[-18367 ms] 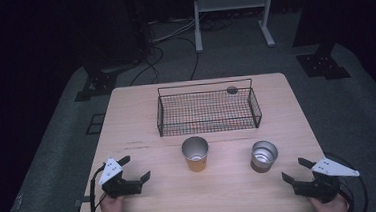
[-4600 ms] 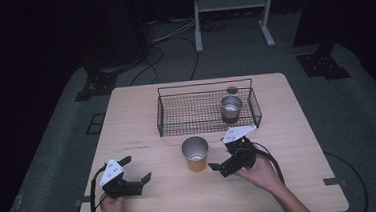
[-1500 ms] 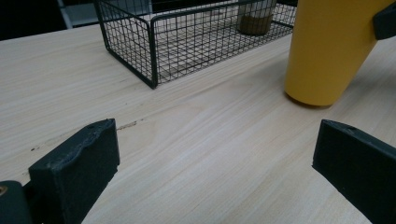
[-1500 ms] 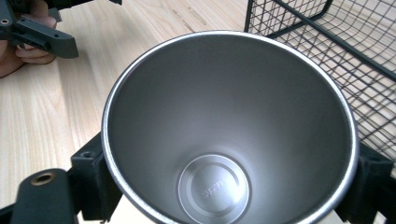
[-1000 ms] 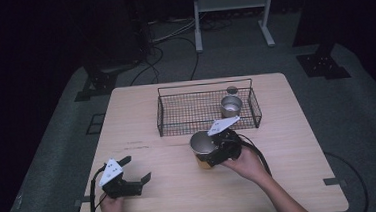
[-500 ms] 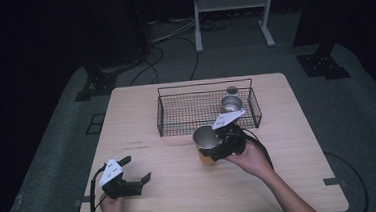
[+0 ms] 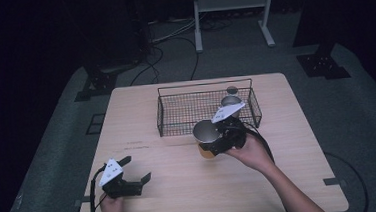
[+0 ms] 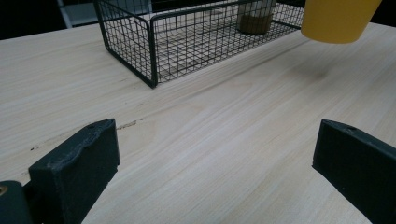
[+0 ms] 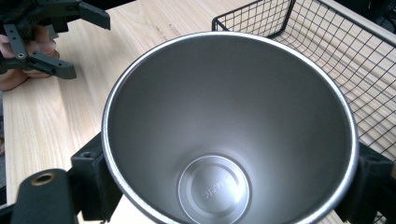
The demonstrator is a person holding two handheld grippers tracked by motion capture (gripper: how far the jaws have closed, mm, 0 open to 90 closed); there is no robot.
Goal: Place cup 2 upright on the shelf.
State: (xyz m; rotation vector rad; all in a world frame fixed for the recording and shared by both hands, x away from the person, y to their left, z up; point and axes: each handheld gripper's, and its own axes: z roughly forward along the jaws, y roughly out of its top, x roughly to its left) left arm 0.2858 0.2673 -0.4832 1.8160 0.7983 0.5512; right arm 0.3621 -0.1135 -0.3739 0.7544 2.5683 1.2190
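A yellow cup with a steel inside (image 7: 206,132) hangs tilted a little above the table, just in front of the wire basket (image 7: 159,117). My right gripper (image 7: 212,140) is shut on it, a jaw on either side of its wall. In the right gripper view the cup's (image 9: 229,126) empty mouth faces the camera between the jaws of the right gripper (image 9: 229,191). In the left gripper view the cup's yellow base (image 8: 337,19) floats over the wood. My left gripper (image 7: 137,168) rests open at the front left, with nothing between its jaws (image 8: 215,154).
A steel cup (image 7: 231,102) stands in the right end of the basket, with a small dark round thing (image 7: 232,89) behind it. The basket's (image 8: 152,46) near wall lies between the held cup and that steel cup (image 8: 254,16). The left gripper (image 9: 86,46) is far off.
My right gripper has lifted the yellow cup off the table and carried it slightly toward the basket. The left gripper has stayed put.
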